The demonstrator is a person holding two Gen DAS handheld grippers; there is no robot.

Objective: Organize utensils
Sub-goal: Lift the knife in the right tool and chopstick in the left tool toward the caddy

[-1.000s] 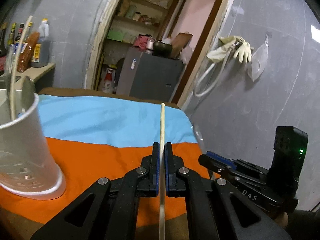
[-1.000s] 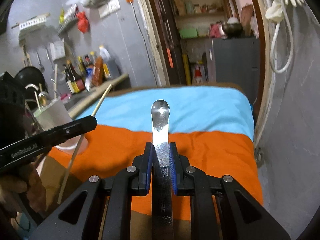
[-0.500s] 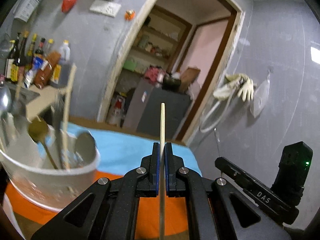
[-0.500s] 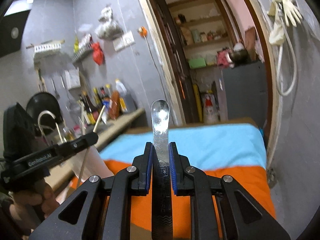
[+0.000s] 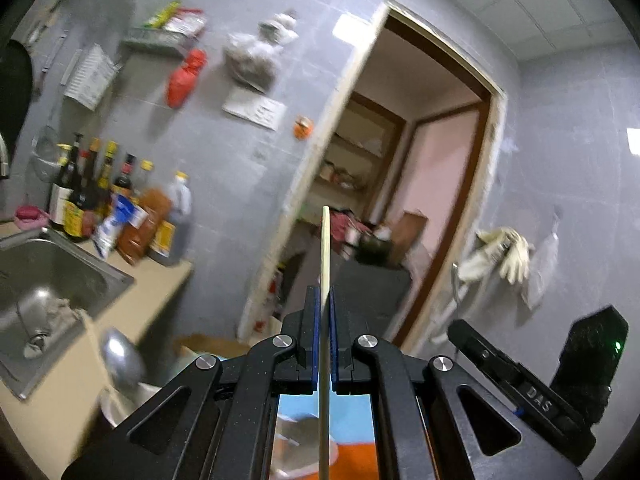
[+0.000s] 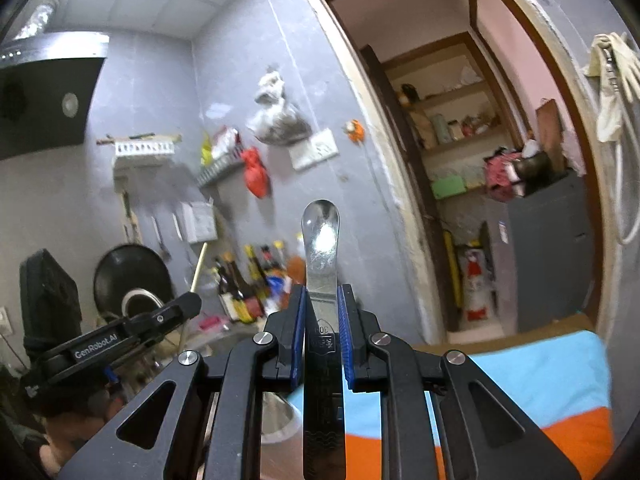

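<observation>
Two grippers raised level, left gripper [image 5: 325, 320] clamped on chopstick [image 5: 325, 248], right gripper [image 6: 322, 320] clamped on steel spoon [image 6: 320, 240] (bowl fwd), sink [image 5: 60, 268] far left.

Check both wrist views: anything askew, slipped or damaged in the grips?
Nothing stands out. The left hand-held gripper is shut on a chopstick, which runs straight along the gripper's midline. The right hand-held gripper is shut on a metal spoon, centred, bowl forward. Both views are blurred; no damage is visible.
</observation>
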